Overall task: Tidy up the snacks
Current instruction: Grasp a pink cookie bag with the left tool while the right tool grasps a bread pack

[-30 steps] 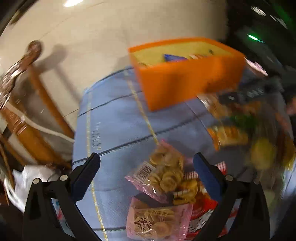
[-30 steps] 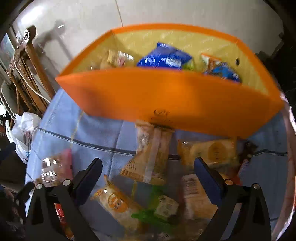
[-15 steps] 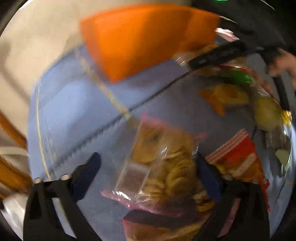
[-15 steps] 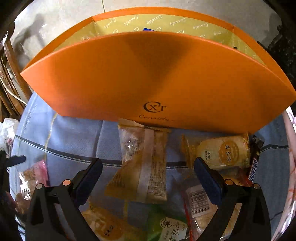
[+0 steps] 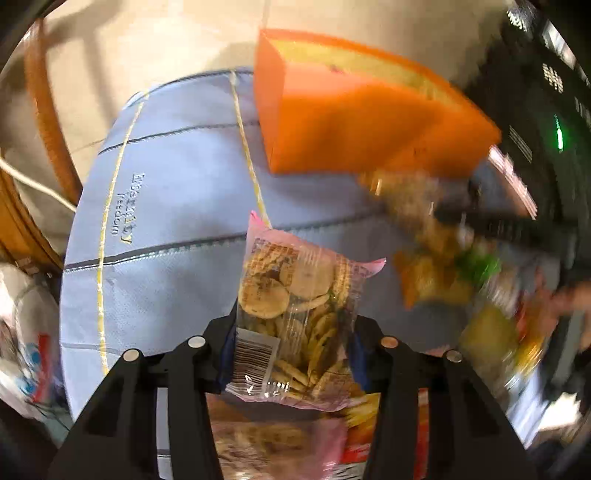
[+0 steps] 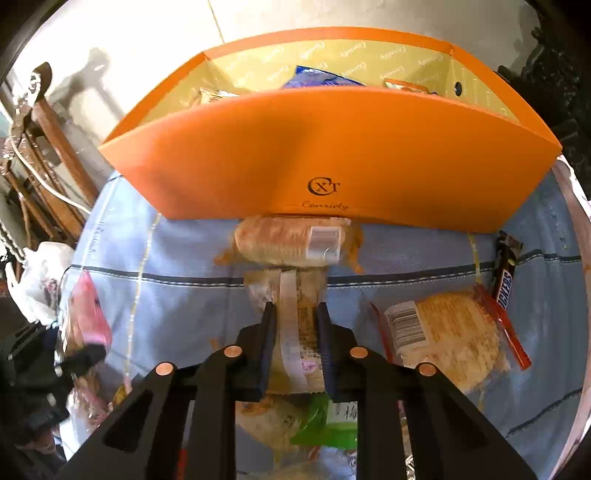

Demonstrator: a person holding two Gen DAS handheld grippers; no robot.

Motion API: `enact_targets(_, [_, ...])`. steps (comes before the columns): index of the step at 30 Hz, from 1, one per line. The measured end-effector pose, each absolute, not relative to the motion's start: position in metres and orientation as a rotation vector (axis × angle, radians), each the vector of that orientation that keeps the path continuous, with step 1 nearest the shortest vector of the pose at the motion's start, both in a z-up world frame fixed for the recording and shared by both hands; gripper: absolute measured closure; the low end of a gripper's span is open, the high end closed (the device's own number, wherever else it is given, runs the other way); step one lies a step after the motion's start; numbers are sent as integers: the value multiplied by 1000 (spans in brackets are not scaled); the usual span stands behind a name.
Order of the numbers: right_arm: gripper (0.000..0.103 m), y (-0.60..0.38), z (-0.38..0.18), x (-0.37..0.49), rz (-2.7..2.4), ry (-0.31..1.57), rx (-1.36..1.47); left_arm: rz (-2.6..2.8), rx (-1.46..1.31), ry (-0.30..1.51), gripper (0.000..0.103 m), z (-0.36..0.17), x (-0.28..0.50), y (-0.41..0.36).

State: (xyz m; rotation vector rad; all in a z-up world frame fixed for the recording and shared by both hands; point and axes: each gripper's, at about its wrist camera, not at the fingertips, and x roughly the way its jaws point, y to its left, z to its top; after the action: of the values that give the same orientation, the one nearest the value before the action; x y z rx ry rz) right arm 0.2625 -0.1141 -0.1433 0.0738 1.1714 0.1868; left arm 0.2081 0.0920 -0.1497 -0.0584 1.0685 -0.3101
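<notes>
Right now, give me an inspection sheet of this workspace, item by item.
Surface: blue cloth with dark and yellow stripes, over a table.
Job's things: orange box open, already holding a blue packet and other snacks; biscuit bag in the left gripper; yellow packet in the right gripper.
Clutter: loose snacks on the cloth, among them a Snickers bar, a barcode pack, a green packet.
Grippers: both shut on snacks.
Cables: white cord by the chair.
Surroundings: wooden chair, tiled floor, white plastic bag.
</notes>
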Motion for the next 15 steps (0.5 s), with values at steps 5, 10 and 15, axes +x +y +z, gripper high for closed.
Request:
enact_targets(5, [32,-118,-152,270,236,1170,34,-277,-144,1090,56,-157,214,98])
enact_targets(10, [18,-97,-168,273,241,1176,-90,-245,-139,1120,56,-166,205,103])
enact_targets(15, [42,-88,-173,266,193,1190,-87,-214,-170,1135,56,-167,205,116])
